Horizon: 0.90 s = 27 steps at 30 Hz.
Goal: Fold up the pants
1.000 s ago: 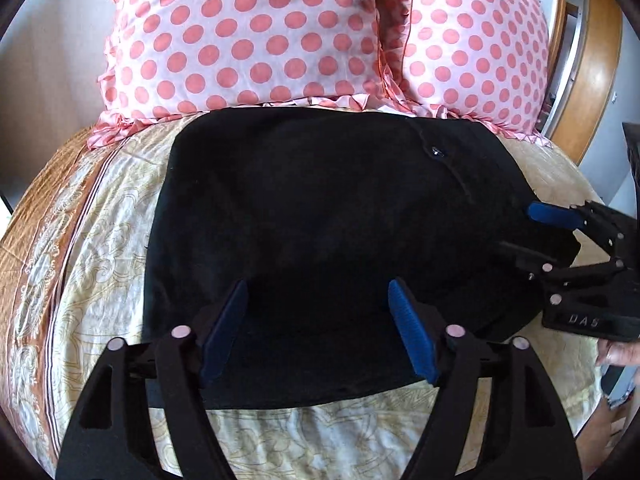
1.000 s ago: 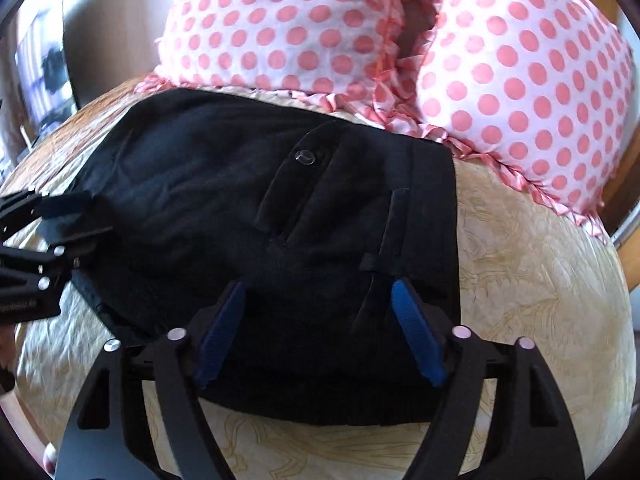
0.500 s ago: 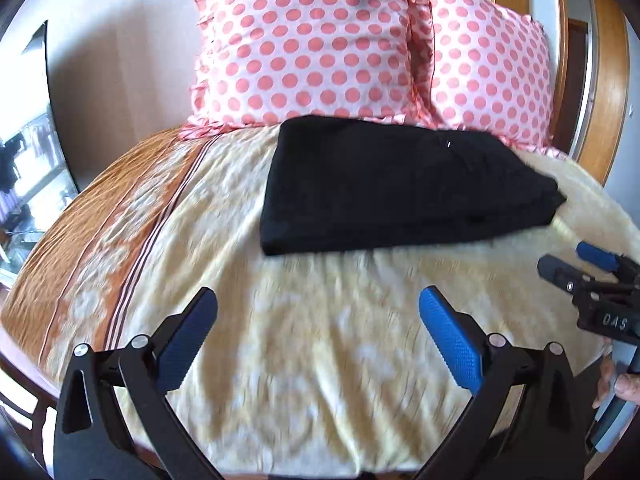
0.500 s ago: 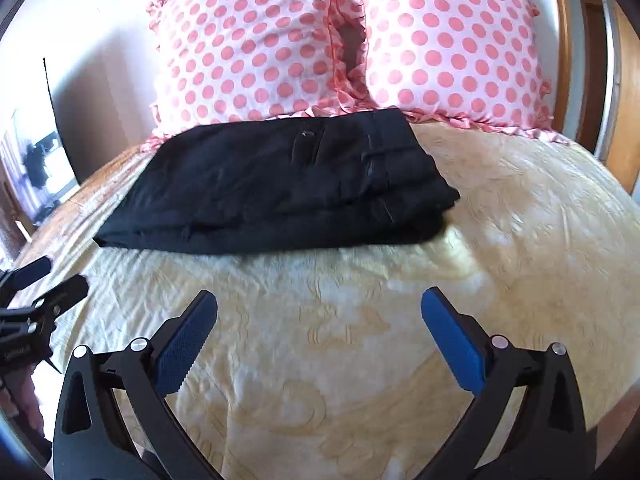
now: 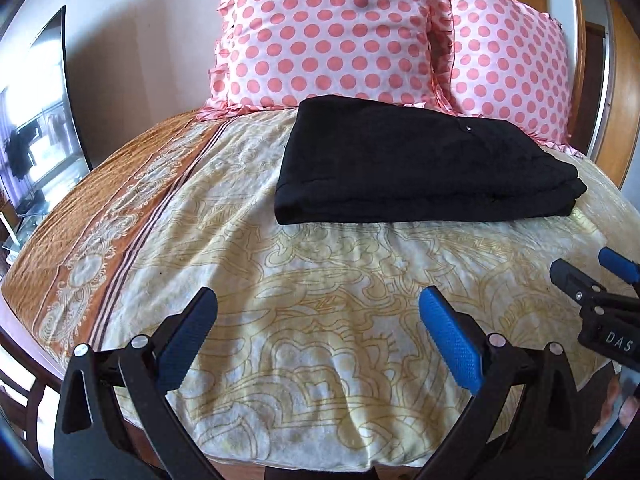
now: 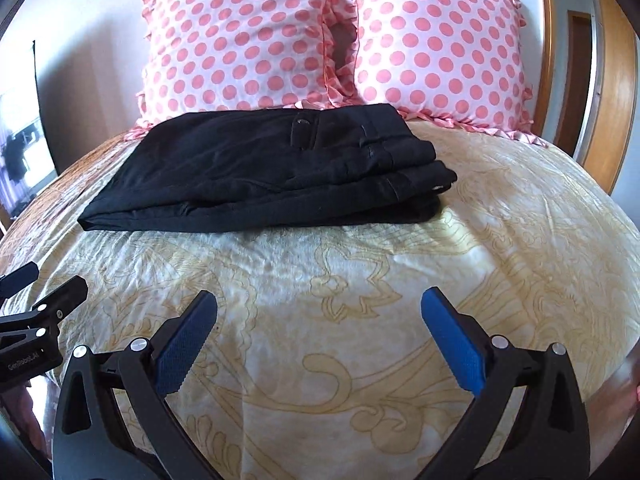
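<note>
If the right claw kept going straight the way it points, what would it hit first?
Probably the yellow bedspread just ahead of the right claw, then the folded black pants; which comes first depends on its tilt, which is unclear.

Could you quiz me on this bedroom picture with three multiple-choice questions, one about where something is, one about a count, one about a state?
1. Where do the black pants lie?
A on the floor
B on the bed, before the pillows
C over a chair

2. How many polka-dot pillows are there?
A one
B two
C four

3. How is the right claw?
A open, holding nothing
B shut on the pants
C shut on a pillow

Answers: B, the pants rest on the yellow cover; B, two stand side by side; A, its blue pads stand wide apart.
</note>
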Each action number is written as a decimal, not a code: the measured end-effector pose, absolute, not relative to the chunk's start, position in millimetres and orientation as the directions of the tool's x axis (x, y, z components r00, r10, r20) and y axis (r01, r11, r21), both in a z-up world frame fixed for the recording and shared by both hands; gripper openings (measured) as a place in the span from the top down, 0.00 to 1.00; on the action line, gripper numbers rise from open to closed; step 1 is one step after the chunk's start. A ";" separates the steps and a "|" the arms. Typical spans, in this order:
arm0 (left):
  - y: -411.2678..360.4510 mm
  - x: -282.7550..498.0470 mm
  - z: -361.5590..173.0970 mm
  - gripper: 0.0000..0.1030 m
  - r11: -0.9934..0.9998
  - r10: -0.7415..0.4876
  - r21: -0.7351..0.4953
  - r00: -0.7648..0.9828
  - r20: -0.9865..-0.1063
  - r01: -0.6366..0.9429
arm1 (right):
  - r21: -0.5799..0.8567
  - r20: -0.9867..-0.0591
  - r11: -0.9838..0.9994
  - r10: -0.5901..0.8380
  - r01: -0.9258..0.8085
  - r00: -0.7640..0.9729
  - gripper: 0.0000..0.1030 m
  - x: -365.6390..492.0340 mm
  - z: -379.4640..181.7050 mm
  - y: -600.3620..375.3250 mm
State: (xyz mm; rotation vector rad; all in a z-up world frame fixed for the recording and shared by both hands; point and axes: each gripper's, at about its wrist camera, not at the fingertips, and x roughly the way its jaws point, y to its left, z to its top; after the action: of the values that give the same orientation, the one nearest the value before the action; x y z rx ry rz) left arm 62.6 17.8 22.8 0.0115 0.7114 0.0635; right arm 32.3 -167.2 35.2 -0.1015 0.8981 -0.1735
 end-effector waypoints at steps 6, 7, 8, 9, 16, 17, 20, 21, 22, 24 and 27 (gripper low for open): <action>17.2 64.0 16.5 0.02 0.998 0.062 0.026 0.756 -0.652 -0.059 | -0.171 -0.771 0.975 -0.222 0.141 0.597 0.01 30.6 29.8 -164.6; 17.0 64.0 16.3 0.02 0.998 0.063 0.026 0.757 -0.651 -0.060 | -0.172 -0.770 0.975 -0.224 0.143 0.597 0.01 30.8 29.9 -164.7; 16.9 64.1 16.1 0.02 0.998 0.064 0.027 0.759 -0.648 -0.061 | -0.174 -0.768 0.974 -0.226 0.145 0.599 0.01 30.3 29.6 -164.4; 17.1 63.9 16.0 0.02 0.998 0.065 0.026 0.762 -0.644 -0.062 | -0.173 -0.766 0.974 -0.227 0.147 0.602 0.01 29.6 29.4 -164.5; 16.7 59.3 13.4 0.02 0.997 0.069 0.027 0.786 -0.615 -0.067 | -0.174 -0.741 0.974 -0.225 0.142 0.633 0.01 24.3 28.1 -165.1; 16.5 59.0 13.4 0.02 0.997 0.070 0.028 0.787 -0.613 -0.066 | -0.174 -0.738 0.974 -0.225 0.142 0.636 0.01 23.9 27.9 -164.9; 16.5 58.4 13.2 0.02 0.997 0.070 0.029 0.790 -0.610 -0.066 | -0.174 -0.732 0.975 -0.224 0.140 0.644 0.01 22.9 27.8 -164.9; 16.4 58.2 13.3 0.02 0.997 0.070 0.029 0.791 -0.608 -0.066 | -0.175 -0.730 0.975 -0.224 0.140 0.646 0.01 22.8 27.8 -164.9; 16.2 58.2 13.8 0.02 0.997 0.070 0.029 0.791 -0.607 -0.066 | -0.174 -0.731 0.975 -0.223 0.140 0.645 0.01 23.0 27.9 -165.1; 16.3 58.3 13.9 0.02 0.997 0.070 0.029 0.791 -0.608 -0.066 | -0.174 -0.731 0.975 -0.223 0.140 0.645 0.01 22.8 27.9 -165.1; 16.5 58.3 13.8 0.02 0.997 0.070 0.029 0.790 -0.608 -0.066 | -0.174 -0.731 0.975 -0.223 0.140 0.645 0.01 22.7 27.9 -165.0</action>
State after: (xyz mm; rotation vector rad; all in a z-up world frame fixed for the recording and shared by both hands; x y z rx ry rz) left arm 58.3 16.5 13.8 0.0064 0.6551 0.0729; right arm 22.7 -165.0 27.9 -0.1052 0.8458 -0.2071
